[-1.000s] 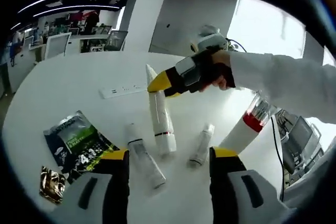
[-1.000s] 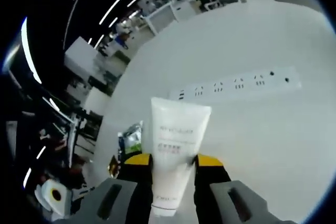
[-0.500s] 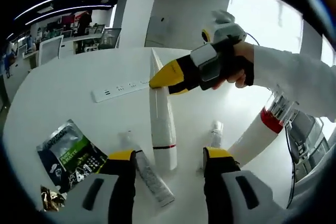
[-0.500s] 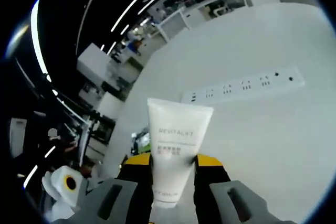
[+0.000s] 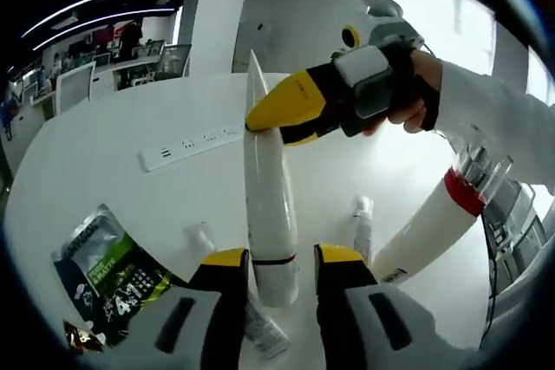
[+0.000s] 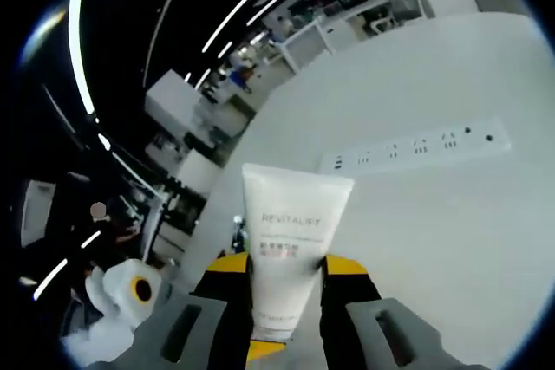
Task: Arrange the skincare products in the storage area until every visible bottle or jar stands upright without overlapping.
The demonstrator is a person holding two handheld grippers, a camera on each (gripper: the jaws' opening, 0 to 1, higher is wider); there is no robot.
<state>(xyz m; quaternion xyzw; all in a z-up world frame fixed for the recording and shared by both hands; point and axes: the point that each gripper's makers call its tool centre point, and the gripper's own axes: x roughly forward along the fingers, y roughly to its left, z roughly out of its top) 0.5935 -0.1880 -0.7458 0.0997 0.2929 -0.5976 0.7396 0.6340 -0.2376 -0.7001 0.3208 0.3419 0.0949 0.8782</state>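
A white tube (image 5: 269,205) labelled REVITALIFT (image 6: 290,244) stands nearly upright on the white table (image 5: 95,171), cap end down. My right gripper (image 6: 286,270) is shut on its flat upper part; in the left gripper view it comes in from the right (image 5: 286,110), held by a hand. My left gripper (image 5: 282,257) has its jaws drawn in close on either side of the tube's cap end, and I cannot tell whether they press on it. A white bottle (image 5: 429,227) with a red band leans at the right. A small clear tube (image 5: 362,223) lies flat beside it.
Another small tube (image 5: 256,331) lies partly behind my left jaw. A green sachet (image 5: 104,270) and a brown one (image 5: 78,335) lie at the left. A white power strip (image 5: 186,145) (image 6: 416,149) lies farther back. Office desks stand beyond the table.
My left gripper's jaws have narrowed around the tube's cap end and moved closer to it. The right gripper has lifted the tube's top, bringing it more upright.
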